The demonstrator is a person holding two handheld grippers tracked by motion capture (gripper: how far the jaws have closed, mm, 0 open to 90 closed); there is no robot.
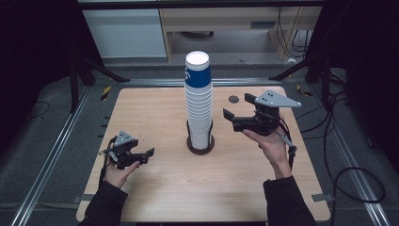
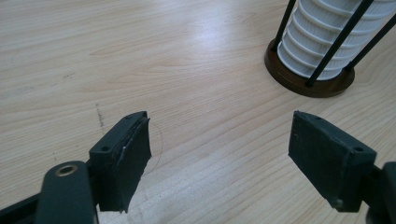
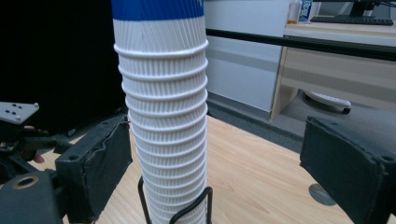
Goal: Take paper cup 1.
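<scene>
- Stack of paper cups (image 1: 198, 101) is standing upright in a dark round holder (image 1: 201, 145) at mid-table (image 1: 155, 188); top cup is blue-banded.
- Right gripper (image 1: 236, 106) is hovering just right of the stack, jaws spread and gripping nothing; in the right gripper view the stack (image 3: 163, 121) is sitting between them, untouched.
- Left gripper (image 1: 146, 154) is resting low at the left, well apart from the holder, jaws released over bare wood.

A light wooden table (image 1: 160, 188) carries a round dark-brown holder base (image 1: 201, 145) near its middle (black wire uprights rise from it), with a tall stack of white paper cups (image 1: 198, 108) standing in it. Beyond the base, to its right, sits a small grey disc (image 1: 234, 99).
</scene>
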